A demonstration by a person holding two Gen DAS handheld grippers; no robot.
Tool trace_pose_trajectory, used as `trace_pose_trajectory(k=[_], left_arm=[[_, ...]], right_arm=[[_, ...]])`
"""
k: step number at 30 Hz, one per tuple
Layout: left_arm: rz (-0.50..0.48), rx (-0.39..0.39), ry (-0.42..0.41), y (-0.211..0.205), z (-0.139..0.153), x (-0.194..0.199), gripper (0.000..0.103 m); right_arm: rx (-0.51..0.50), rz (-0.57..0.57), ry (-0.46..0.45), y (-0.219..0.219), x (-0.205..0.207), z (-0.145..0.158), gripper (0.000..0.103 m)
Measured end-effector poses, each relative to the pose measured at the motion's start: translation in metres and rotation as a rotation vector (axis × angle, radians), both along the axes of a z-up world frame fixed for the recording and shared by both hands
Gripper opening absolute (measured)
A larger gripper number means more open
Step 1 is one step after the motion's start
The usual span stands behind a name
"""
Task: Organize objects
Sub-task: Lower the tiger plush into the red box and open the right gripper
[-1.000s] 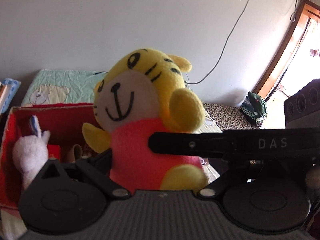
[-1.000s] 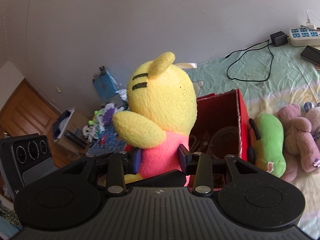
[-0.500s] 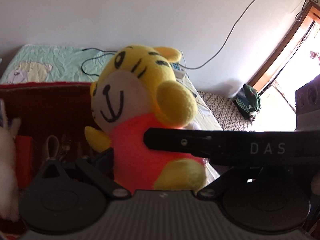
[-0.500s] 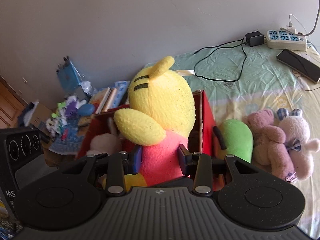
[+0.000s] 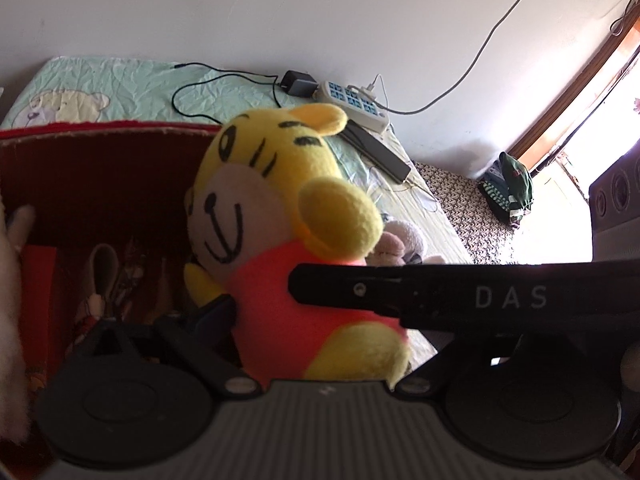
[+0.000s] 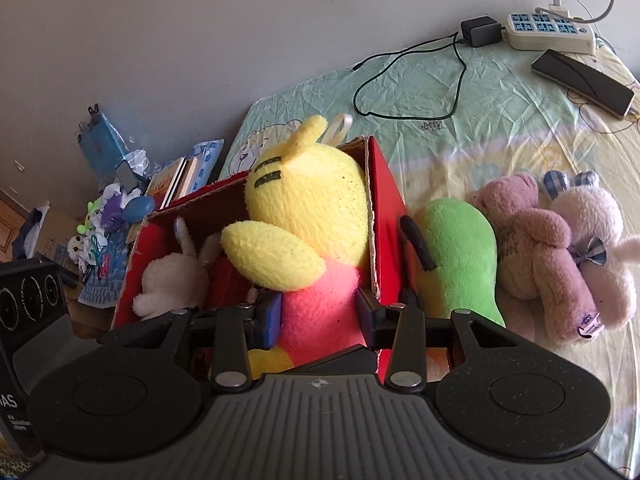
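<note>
A yellow tiger plush (image 5: 280, 216) in a pink shirt is held from two sides. In the right wrist view my right gripper (image 6: 319, 318) is shut on its pink torso, blue pads pressed in on both sides. My left gripper (image 5: 304, 320) grips the same torso; its left finger touches the shirt, while the right gripper's black body hides its other finger. The tiger plush (image 6: 308, 216) hangs over the right end of an open red box (image 6: 384, 208), its lower body inside the rim. A white bunny plush (image 6: 168, 280) lies in the box.
On the bed right of the box lie a green plush (image 6: 456, 256), a pink bear (image 6: 532, 248) and a pale bunny (image 6: 592, 240). Further back are a power strip (image 6: 548, 30), a phone (image 6: 582, 82) and a black cable (image 6: 404, 92). A black speaker (image 6: 28, 300) stands left.
Both grippers have carried the tiger plush down and forward, from above the box's edge to over its inside. The box and the bed plushes now show larger.
</note>
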State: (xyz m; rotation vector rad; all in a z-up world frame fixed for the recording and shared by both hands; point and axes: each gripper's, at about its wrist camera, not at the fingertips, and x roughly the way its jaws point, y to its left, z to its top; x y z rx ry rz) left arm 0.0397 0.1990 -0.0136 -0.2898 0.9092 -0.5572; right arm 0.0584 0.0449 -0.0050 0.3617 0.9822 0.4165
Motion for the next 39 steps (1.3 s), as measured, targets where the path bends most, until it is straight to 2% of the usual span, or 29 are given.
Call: trace_pose_trajectory(k=[15,23,39], left_arm=[[0.006,0.035,0.032,-0.001,-0.006,0.002,0.101],[0.003,0.031,0.062,-0.001,-0.013,0.005,0.103],[-0.008,0.076,0.048,-0.009,-0.011,0.005,0.102]], right_arm=[[0.126,-0.046,-0.020,-0.013,-0.003,-0.009,0.041],[0.152,-0.059,-0.022,-0.017,-0.004,-0.008,0.042],[0.201,-0.075,-0.046,-0.027,-0.014,-0.006,0.043]])
